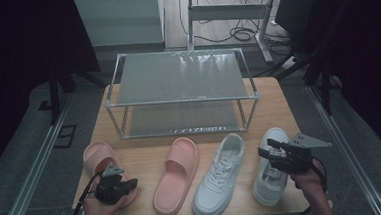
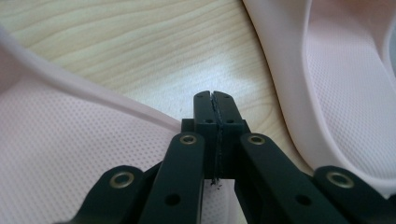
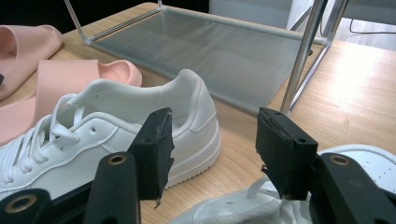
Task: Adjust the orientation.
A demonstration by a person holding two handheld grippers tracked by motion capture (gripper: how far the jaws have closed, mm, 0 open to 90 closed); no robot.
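Two pink slides and two white sneakers lie in a row on the wooden table (image 1: 146, 160). My left gripper (image 1: 117, 185) is shut with nothing held, hovering over the heel of the left pink slide (image 1: 95, 158); its closed tips (image 2: 215, 108) hang above bare wood between that slide (image 2: 56, 154) and the second pink slide (image 2: 345, 93). My right gripper (image 1: 275, 153) is open above the right white sneaker (image 1: 271, 168), whose upper (image 3: 233, 210) lies just below the jaws. The left white sneaker (image 3: 112, 130) sits beyond them, also seen as the left white sneaker (image 1: 219, 176).
A two-tier metal shoe rack (image 1: 180, 90) with grey mesh shelves stands at the back of the table; its lower shelf (image 3: 205, 51) and a leg (image 3: 303, 51) are close ahead of the right gripper. The second pink slide (image 1: 176, 174) lies mid-table.
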